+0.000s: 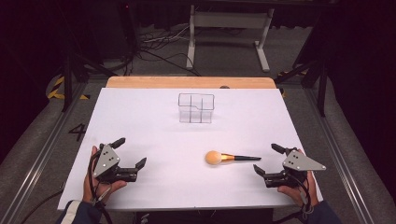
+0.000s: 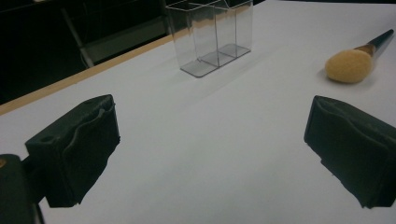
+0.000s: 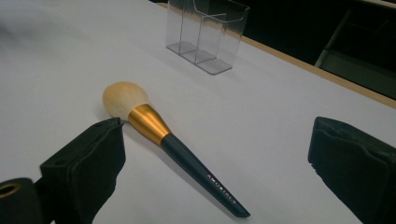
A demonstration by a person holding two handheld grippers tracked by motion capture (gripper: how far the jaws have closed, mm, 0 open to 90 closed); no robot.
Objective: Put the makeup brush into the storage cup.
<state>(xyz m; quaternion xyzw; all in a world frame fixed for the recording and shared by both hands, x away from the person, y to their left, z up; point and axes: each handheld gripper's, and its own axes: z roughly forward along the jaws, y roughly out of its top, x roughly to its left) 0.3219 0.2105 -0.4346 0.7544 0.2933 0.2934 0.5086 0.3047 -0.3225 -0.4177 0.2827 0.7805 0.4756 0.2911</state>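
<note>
A makeup brush (image 1: 229, 157) with a round tan head, gold ferrule and dark handle lies flat on the white table (image 1: 154, 130), right of centre, its head pointing left. It also lies ahead of the right gripper's jaws as the brush (image 3: 163, 137) and far right as the brush (image 2: 355, 60). My right gripper (image 1: 266, 159) rests open at the table's near right, just right of the handle's end, holding nothing. On the near left sits my left gripper (image 1: 130, 153), open and empty. A clear plastic divided holder (image 1: 196, 108) stands upright mid-table toward the far side.
The table's wooden far edge (image 1: 187, 82) borders a dark floor with cables and a white metal stand (image 1: 229, 28). Metal rails run along both sides of the table.
</note>
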